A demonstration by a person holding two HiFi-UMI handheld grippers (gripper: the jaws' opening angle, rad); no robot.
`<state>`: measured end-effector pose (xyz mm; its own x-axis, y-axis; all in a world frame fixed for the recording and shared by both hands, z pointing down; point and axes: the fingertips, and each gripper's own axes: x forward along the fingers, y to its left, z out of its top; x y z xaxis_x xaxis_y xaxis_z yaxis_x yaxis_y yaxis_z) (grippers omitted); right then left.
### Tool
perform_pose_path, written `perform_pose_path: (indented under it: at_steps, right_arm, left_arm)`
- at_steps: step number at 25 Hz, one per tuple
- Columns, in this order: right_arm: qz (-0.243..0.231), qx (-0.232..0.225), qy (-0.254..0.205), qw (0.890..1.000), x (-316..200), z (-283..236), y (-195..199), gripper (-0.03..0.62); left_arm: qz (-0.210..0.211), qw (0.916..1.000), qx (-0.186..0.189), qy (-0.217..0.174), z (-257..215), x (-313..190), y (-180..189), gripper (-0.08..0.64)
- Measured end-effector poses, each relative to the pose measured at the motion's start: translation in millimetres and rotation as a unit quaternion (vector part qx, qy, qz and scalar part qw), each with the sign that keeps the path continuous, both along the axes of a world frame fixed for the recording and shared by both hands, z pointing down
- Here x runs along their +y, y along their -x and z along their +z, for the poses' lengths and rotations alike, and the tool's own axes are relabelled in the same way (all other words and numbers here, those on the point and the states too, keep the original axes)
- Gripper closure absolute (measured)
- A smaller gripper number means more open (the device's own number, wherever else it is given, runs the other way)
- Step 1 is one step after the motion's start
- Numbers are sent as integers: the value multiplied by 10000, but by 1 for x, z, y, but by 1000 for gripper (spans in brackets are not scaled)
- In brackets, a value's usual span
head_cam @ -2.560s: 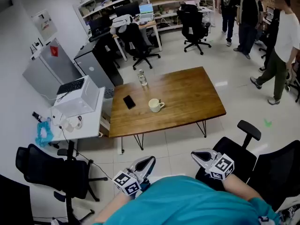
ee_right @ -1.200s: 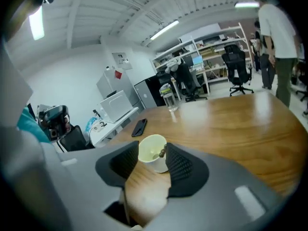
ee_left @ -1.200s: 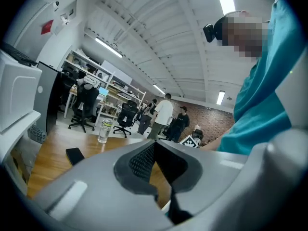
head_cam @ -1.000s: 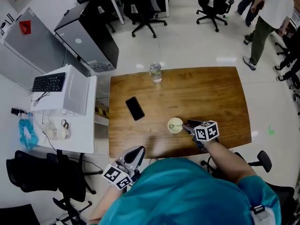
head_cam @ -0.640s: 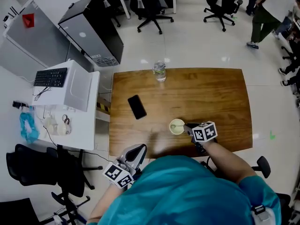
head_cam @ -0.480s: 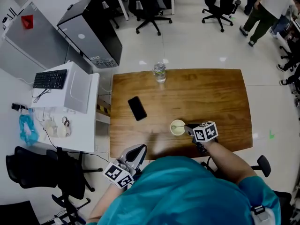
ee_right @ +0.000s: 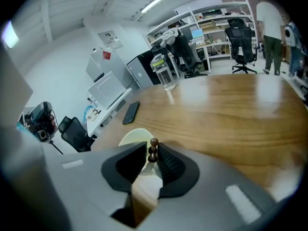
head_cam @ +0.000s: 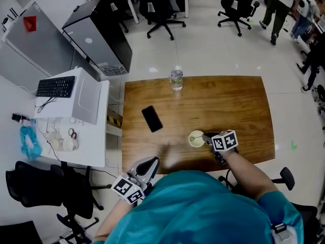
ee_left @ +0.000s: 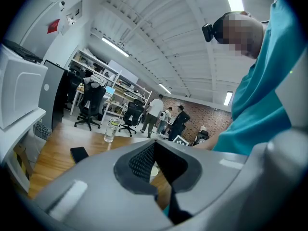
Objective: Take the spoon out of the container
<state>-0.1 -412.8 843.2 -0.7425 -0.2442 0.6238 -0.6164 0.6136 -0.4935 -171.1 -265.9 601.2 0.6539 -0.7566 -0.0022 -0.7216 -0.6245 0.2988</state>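
R tongs [ee_right: 153, 154] clamped on the brown beaded end of the spoon [ee_right: 153, 147] handle. The jaws have just been closing in from wide, then easing a touch, and the handle stands between the tips. The rest of the spoon runs down into the pale cream cup [ee_right: 131, 137], w/ the handle leaning out at the cup's right toward the tongs. The cup stands on the wooden desk [head_cam: 233, 105], close to the near edge, a bit right of centre. R tongs angle down at it. L tongs [ee_left: 154, 146] are together w/ nothing between them, held level off the desk's near-left corner beside the person's teal shirt [head_cam: 193, 212]. Also on the desk: a black phone [head_cam: 151, 118] lying flat left of centre, well apart from the cup, and a clear water bottle [head_cam: 176, 79] upright at the far edge. Left of it is a white side desk [head_cam: 91, 146] w/ a keyboard [head_cam: 55, 86] on a white box. Office chairs [head_cam: 231, 4] and ppl [head_cam: 277, 4] stand at the far side of the room.
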Motion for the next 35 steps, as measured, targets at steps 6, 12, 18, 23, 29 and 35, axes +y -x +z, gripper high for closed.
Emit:
perform_pose_path:
  at_steps: [6,12,18,23,29,35]
  right_arm:
    - [33,87,-170,9998,-3,-4,0,543]
    - [47,-151,-362,9992,-1,-30,1,545]
    - [315,-834,-343,9954,15,-87,-2,546]
    - [488,-1440,-423,9875,55,-137,6,546]
    - [895,-2060,-655,9722,112,-182,38,546]
    - [1086,-2376,-824,9618,170,-205,49,546]
  left_arm:
    - [-53,10000,6,-29,-4,3,10,561]
    - [-79,9999,48,-88,-7,5,17,561]
    - [20,9997,113,-211,-16,11,25,561]
    - [290,9986,183,-405,-26,34,37,561]
    - [869,9937,427,-555,-32,71,67,561]
    - [1367,9868,629,-601,-31,99,70,561]
